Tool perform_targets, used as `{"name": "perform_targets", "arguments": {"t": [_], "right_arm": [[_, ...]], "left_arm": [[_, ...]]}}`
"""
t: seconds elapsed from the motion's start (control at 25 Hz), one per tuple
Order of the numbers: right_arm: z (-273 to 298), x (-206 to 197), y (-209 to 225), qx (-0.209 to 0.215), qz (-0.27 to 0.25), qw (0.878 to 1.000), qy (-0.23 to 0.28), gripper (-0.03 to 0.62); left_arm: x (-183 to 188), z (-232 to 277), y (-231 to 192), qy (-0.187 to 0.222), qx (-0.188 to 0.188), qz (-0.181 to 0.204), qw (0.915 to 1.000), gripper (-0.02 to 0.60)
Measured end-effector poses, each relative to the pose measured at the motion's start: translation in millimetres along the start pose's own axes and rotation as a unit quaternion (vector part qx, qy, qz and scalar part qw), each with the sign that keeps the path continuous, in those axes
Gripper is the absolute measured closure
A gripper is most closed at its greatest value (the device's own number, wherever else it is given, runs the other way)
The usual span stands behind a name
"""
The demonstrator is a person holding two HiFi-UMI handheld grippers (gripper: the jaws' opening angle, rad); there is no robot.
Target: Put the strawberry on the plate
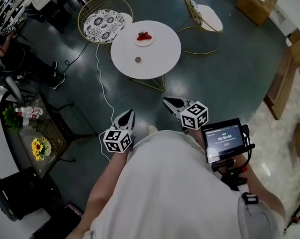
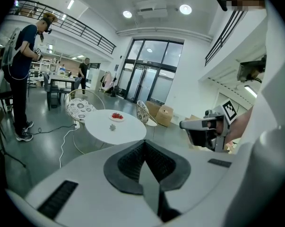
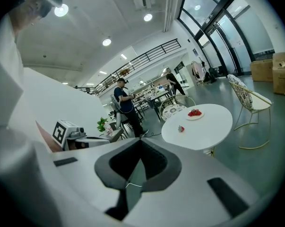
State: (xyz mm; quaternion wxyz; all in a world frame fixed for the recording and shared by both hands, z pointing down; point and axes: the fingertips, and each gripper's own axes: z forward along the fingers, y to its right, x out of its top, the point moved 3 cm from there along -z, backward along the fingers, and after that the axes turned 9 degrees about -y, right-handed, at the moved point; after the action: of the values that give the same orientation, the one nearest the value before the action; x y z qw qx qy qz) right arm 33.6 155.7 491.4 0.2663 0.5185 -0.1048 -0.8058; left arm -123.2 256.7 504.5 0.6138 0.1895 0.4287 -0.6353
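A white plate (image 1: 144, 38) with red strawberries on it sits at the far side of a round white table (image 1: 159, 54). One loose strawberry (image 1: 138, 59) lies on the table nearer to me. Both grippers hang close to my body, well short of the table. My left gripper (image 1: 129, 114) is shut and empty, and so is my right gripper (image 1: 168, 102). In the left gripper view the plate (image 2: 116, 116) and the loose strawberry (image 2: 112, 127) lie far beyond the shut left gripper (image 2: 144, 143). In the right gripper view the plate (image 3: 195, 113) and the strawberry (image 3: 181, 128) show past the shut right gripper (image 3: 140, 143).
Two wire chairs (image 1: 105, 19) (image 1: 203, 15) flank the table. A white cable (image 1: 101, 83) runs along the floor. A side table (image 1: 38, 133) with flowers and a bottle stands at the left. Cardboard boxes (image 1: 256, 1) lie at the right. A person (image 2: 21, 70) stands at the left.
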Motion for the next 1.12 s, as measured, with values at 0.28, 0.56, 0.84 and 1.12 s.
{"name": "perform_targets", "arguments": {"t": [0.28,0.56,0.84,1.12], "right_arm": [[32,15,-7,-0.011,0.003,1.0,-0.001,0.588],[48,27,-2,-0.018,-0.006,1.0,-0.01,0.588],[60,25,12,-0.013,0.002,1.0,-0.026,0.588],[82,48,41,-0.003,0.008,1.0,-0.027,0.588]], "left_arm": [[6,-6,-38,0.006,-0.005,-0.007,0.9999,0.575],[7,-6,-59,0.008,0.0,-0.02,0.9998,0.575],[8,11,-68,-0.006,0.0,-0.023,0.9997,0.575],[37,40,-83,-0.018,-0.001,-0.017,0.9997,0.575]]}}
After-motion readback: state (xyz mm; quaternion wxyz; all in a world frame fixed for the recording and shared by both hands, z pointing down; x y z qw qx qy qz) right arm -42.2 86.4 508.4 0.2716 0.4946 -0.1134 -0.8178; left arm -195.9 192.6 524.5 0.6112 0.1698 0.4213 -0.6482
